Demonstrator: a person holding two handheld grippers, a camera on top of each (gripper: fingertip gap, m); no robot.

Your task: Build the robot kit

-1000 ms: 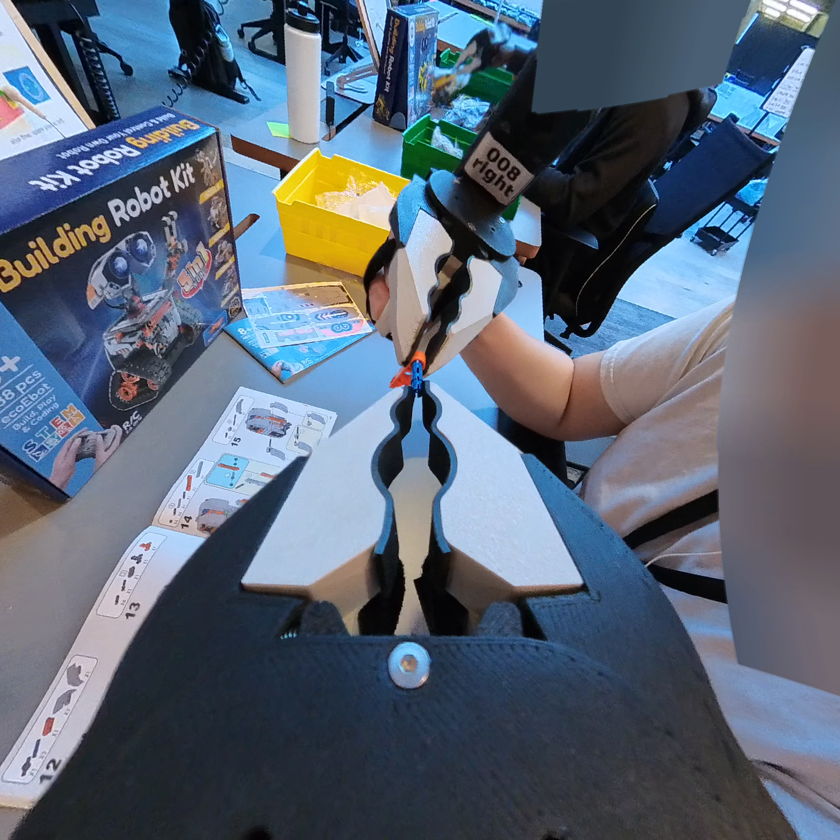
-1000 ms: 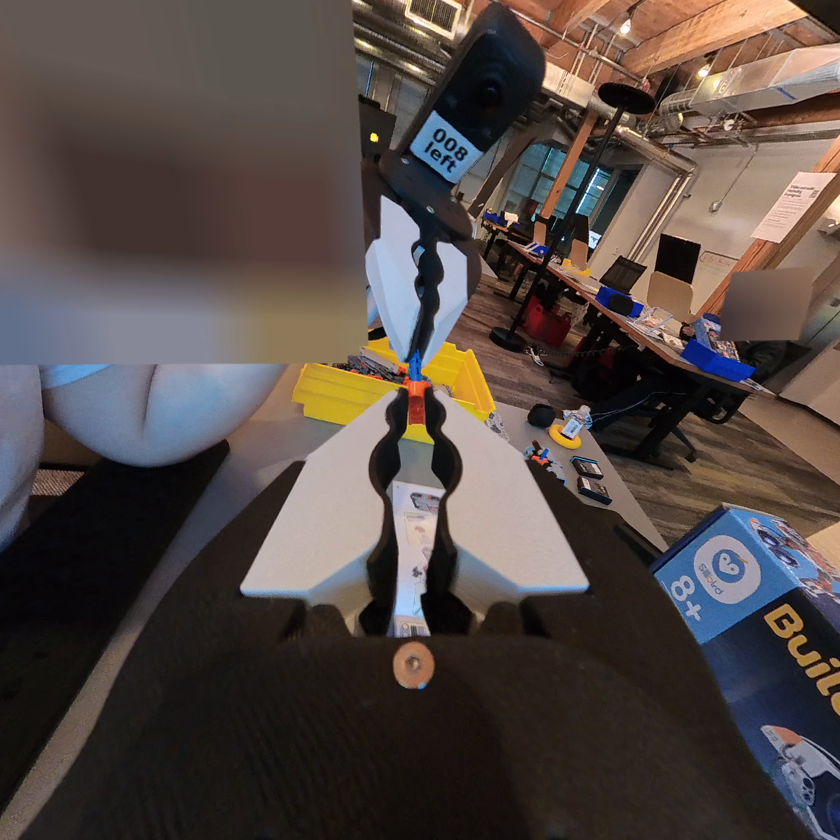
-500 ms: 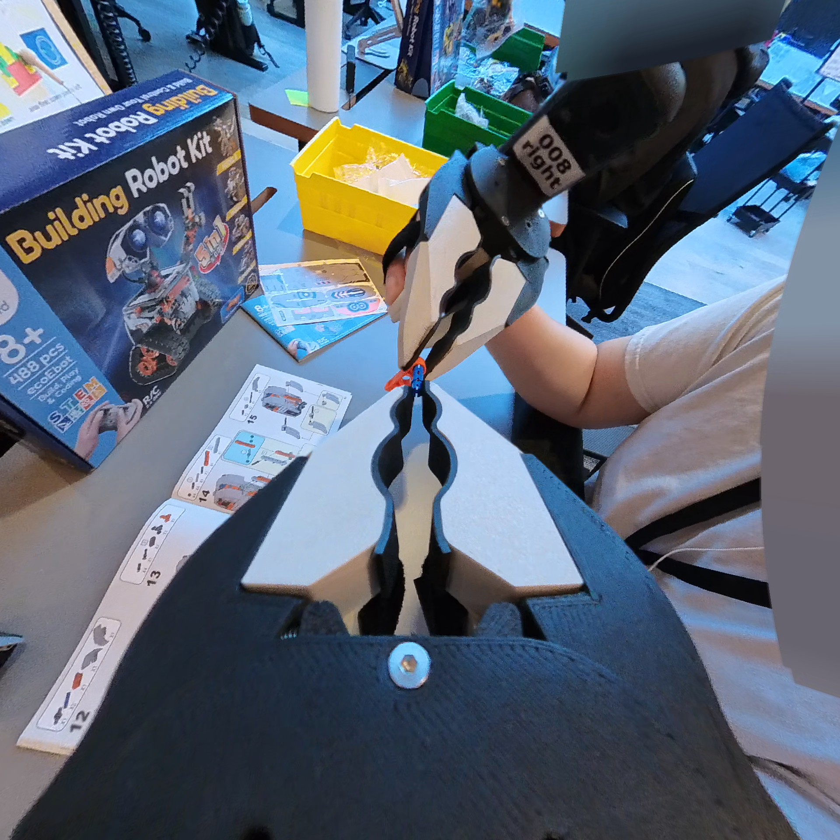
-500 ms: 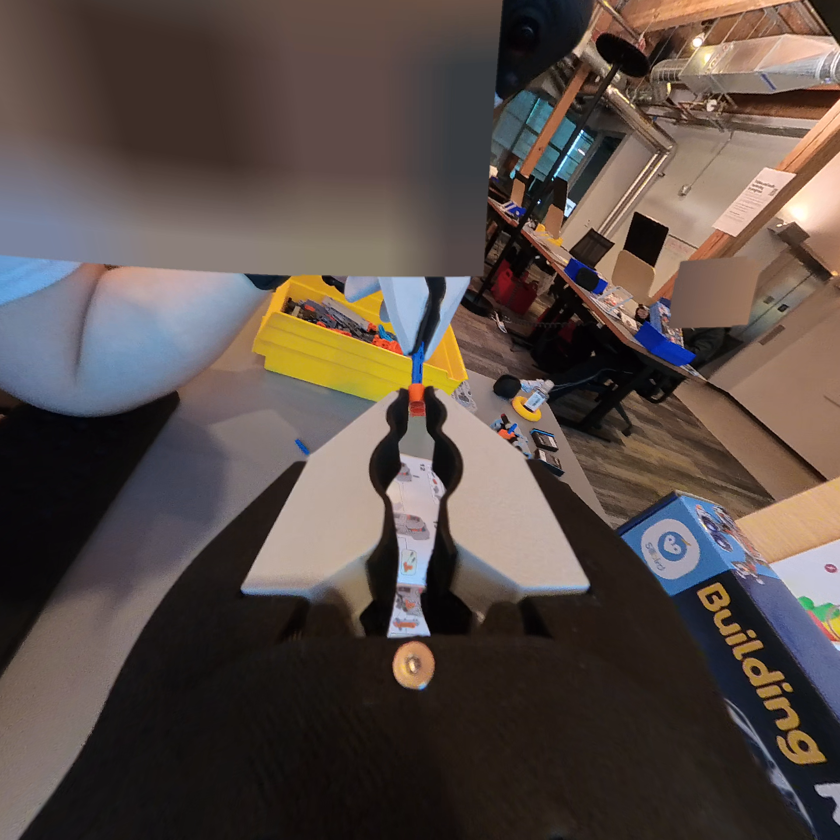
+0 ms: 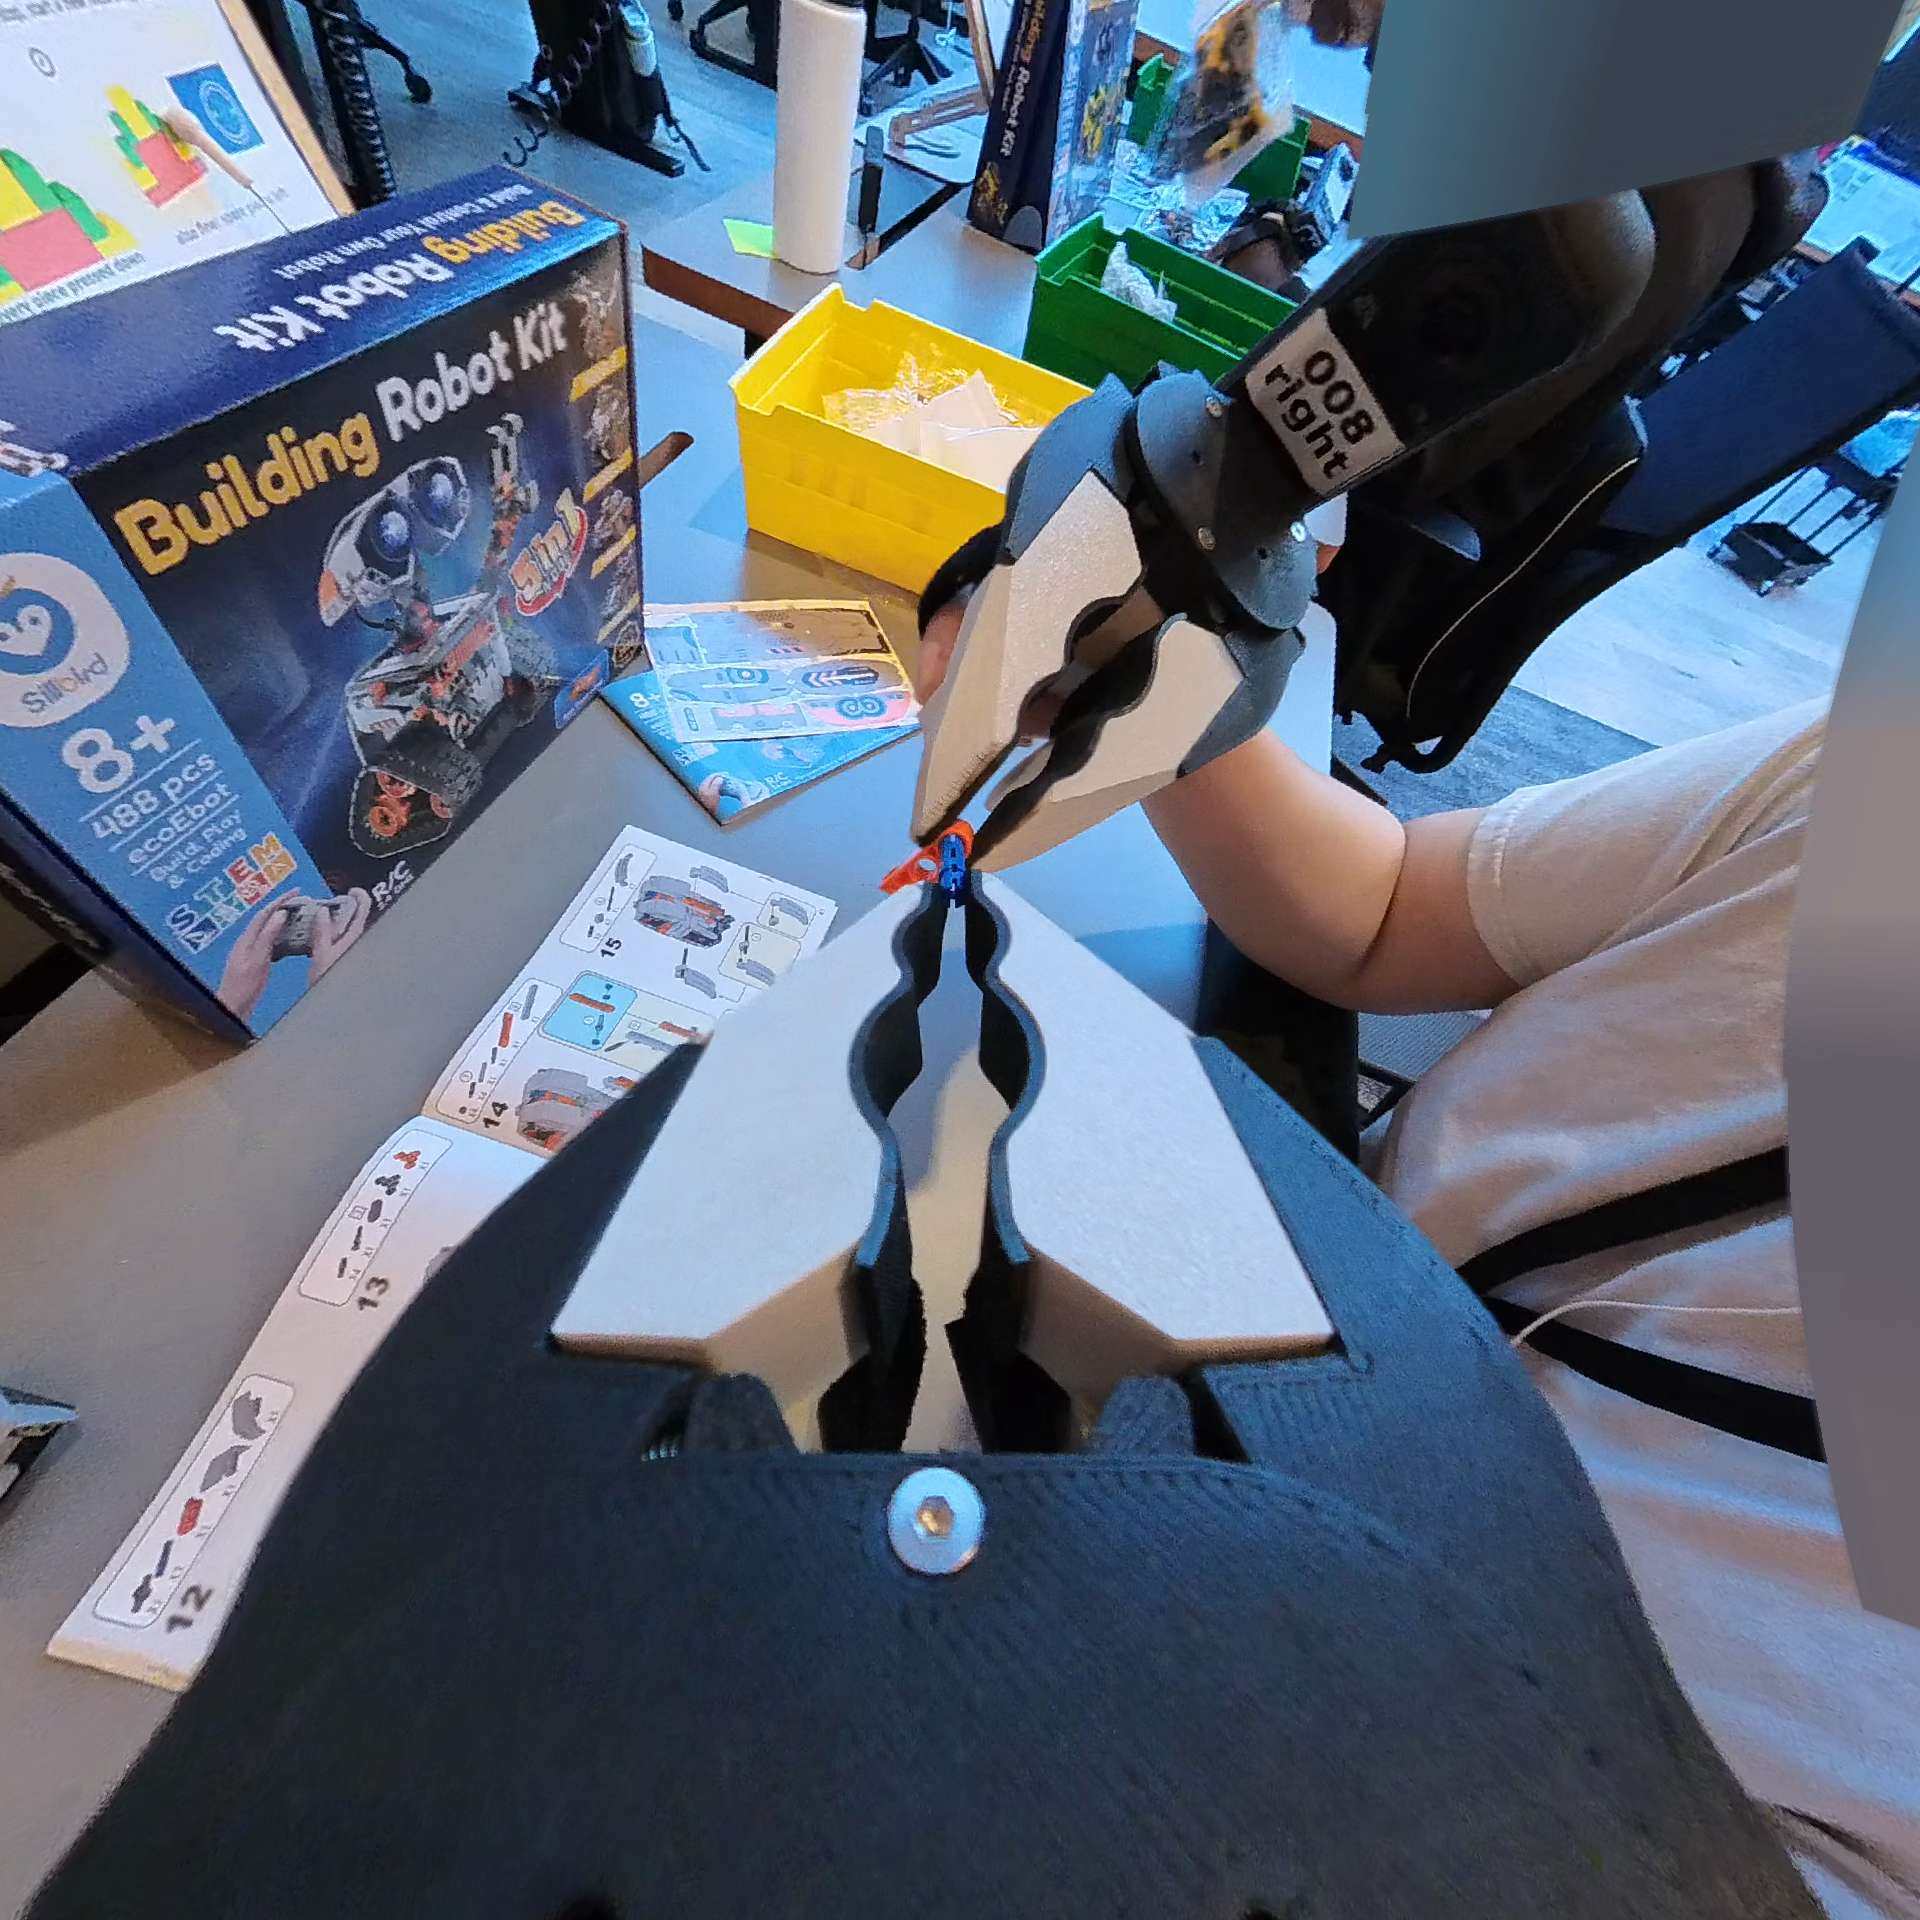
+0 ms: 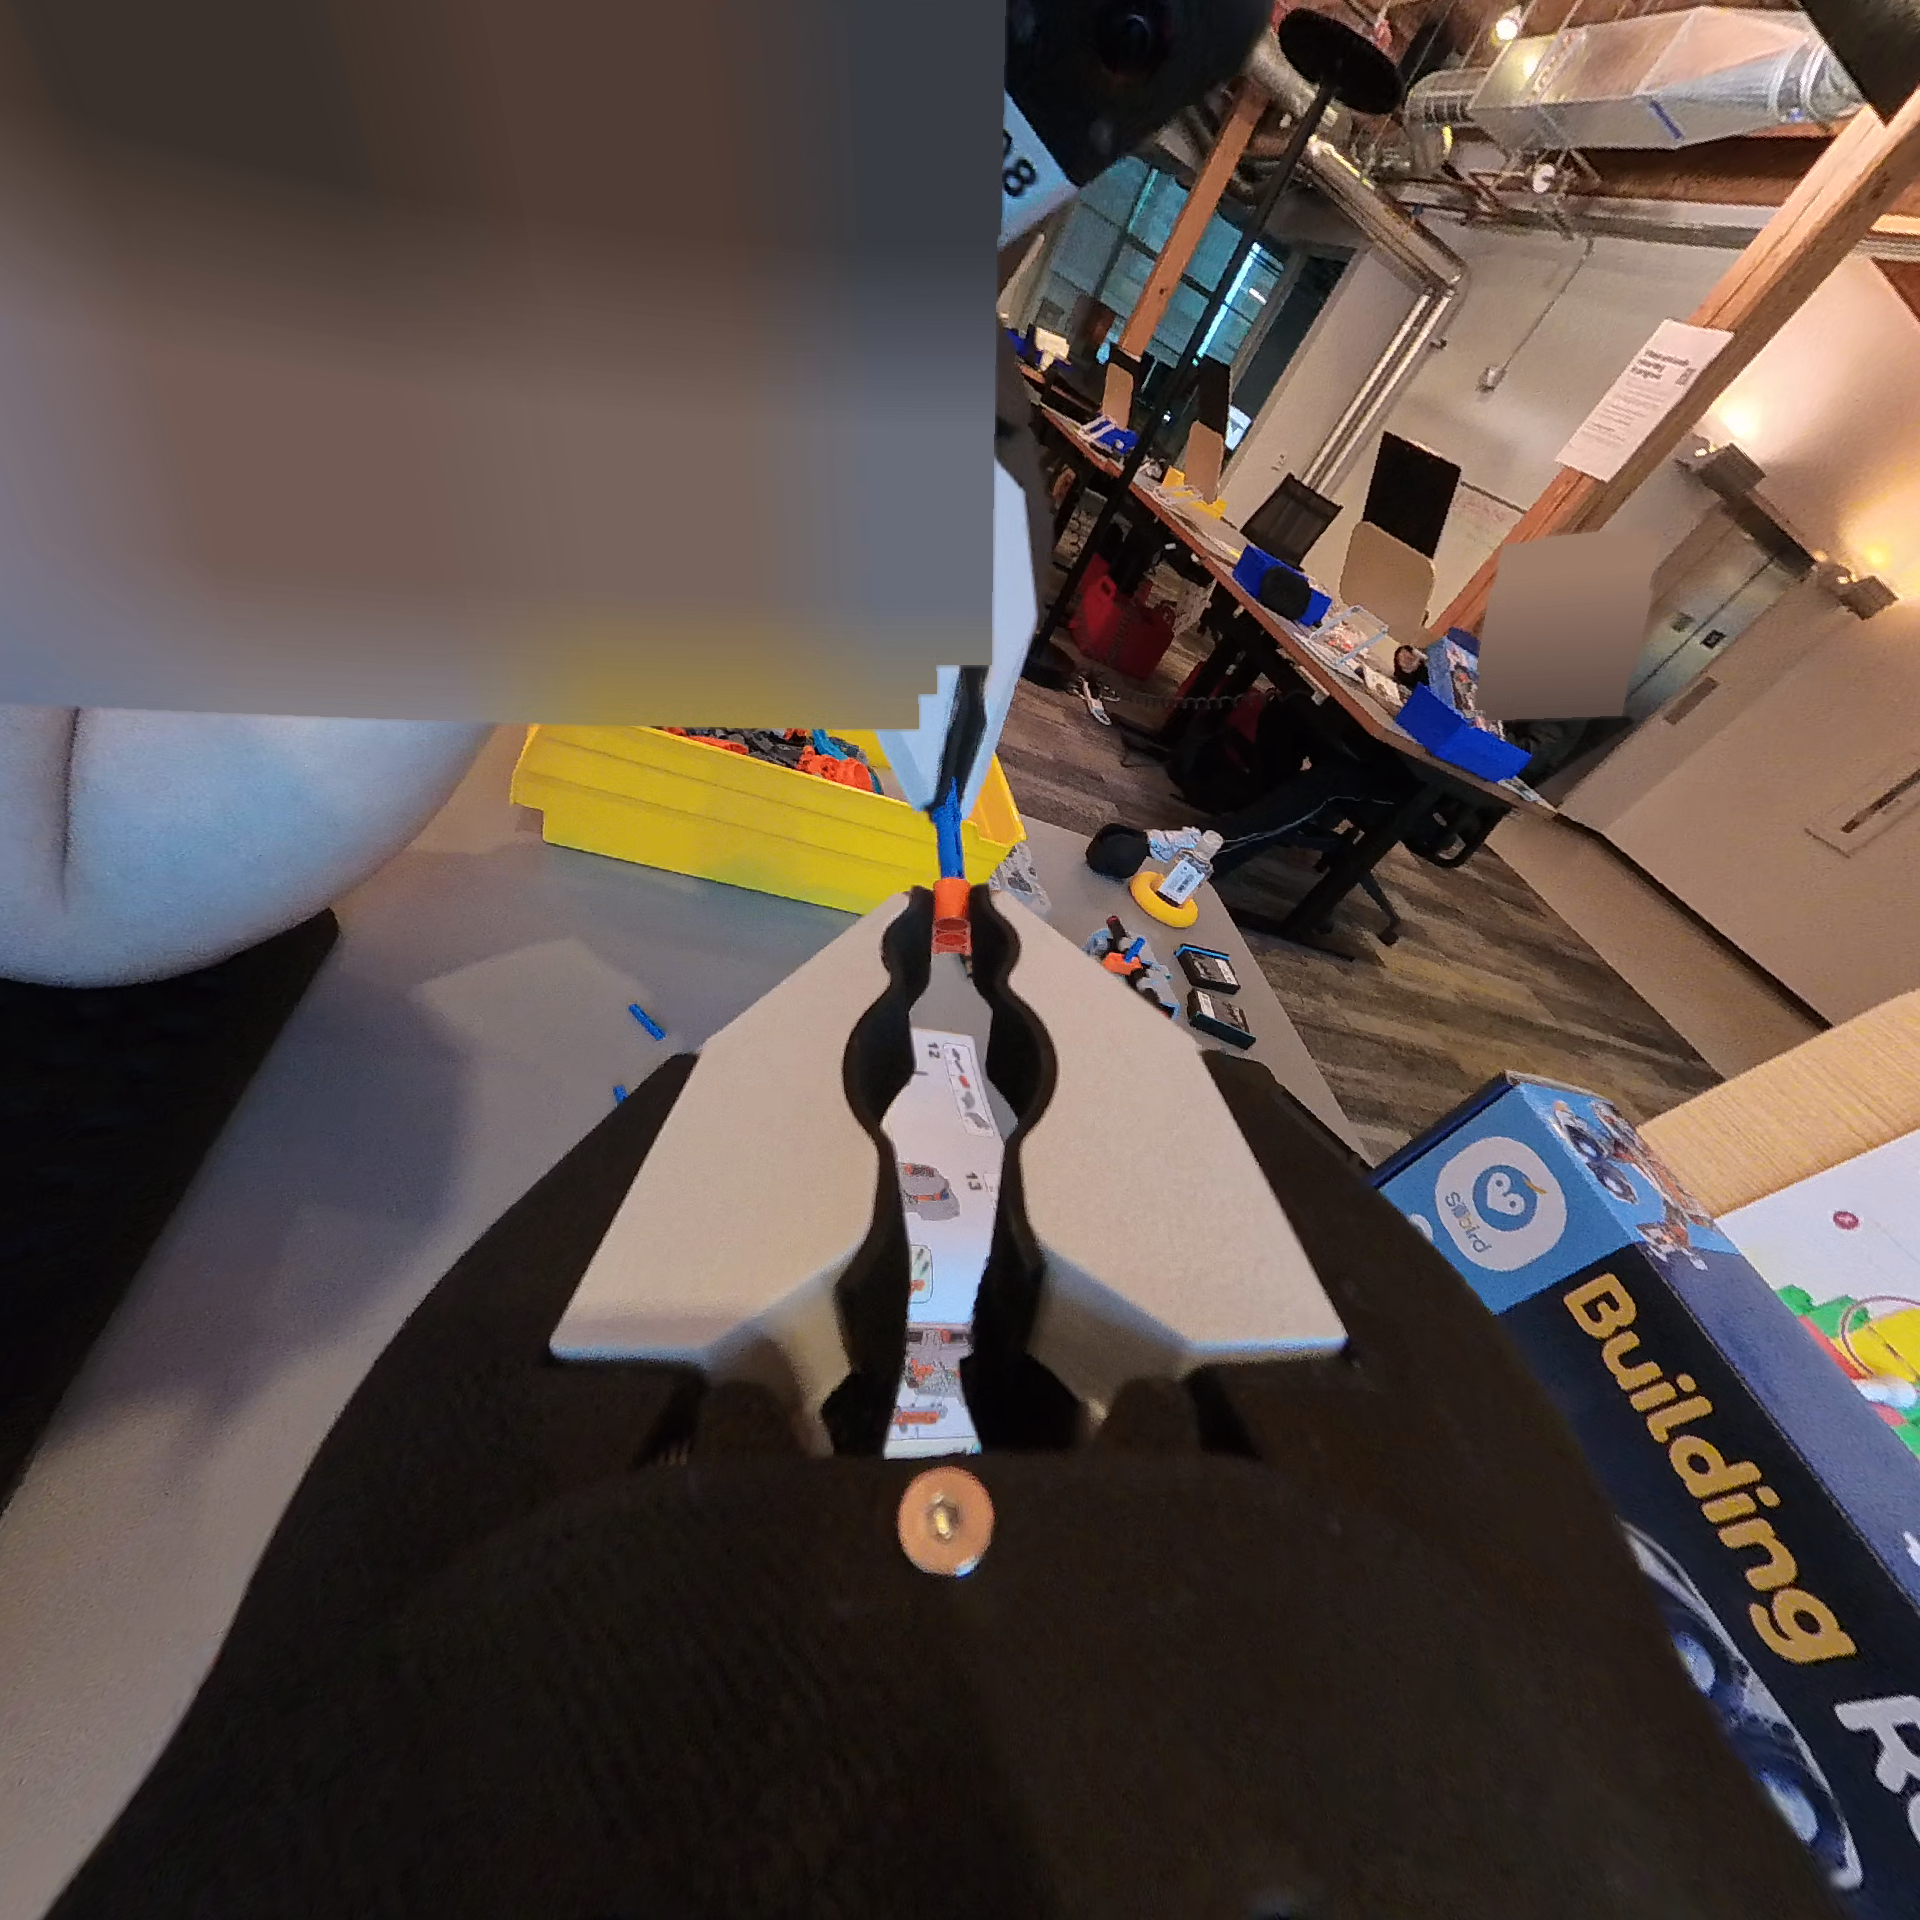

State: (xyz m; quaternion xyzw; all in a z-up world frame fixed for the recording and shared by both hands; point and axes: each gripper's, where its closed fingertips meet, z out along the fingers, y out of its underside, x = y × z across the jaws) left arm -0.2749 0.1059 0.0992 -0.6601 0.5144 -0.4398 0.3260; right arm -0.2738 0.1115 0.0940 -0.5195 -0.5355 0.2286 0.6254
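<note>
My left gripper (image 5: 953,896) is shut on a small blue pin (image 5: 953,871), held above the grey table (image 5: 156,1174). My right gripper (image 6: 949,914) is shut on a small orange piece (image 6: 948,914). The two grippers meet tip to tip: in the left wrist view the right gripper (image 5: 961,826) comes in from the upper right with the orange piece (image 5: 920,862) touching the blue pin. In the right wrist view the blue pin (image 6: 945,831) runs from the orange piece up into the left gripper's tips (image 6: 951,774), mostly hidden by a blurred patch.
A blue robot kit box (image 5: 301,582) stands at the left, an open instruction booklet (image 5: 582,1039) lies below the grippers, a leaflet (image 5: 769,696) beyond. Yellow bins (image 5: 883,468) (image 6: 748,810) sit on the table, one with orange and grey parts. A loose blue pin (image 6: 645,1021) lies on the table. The tips of both grippers are at nearly the same place.
Both grippers have tilted while staying tip to tip: the right gripper now leans in more from the right, and the left gripper rose higher in the right wrist view. Both stay shut on their pieces.
</note>
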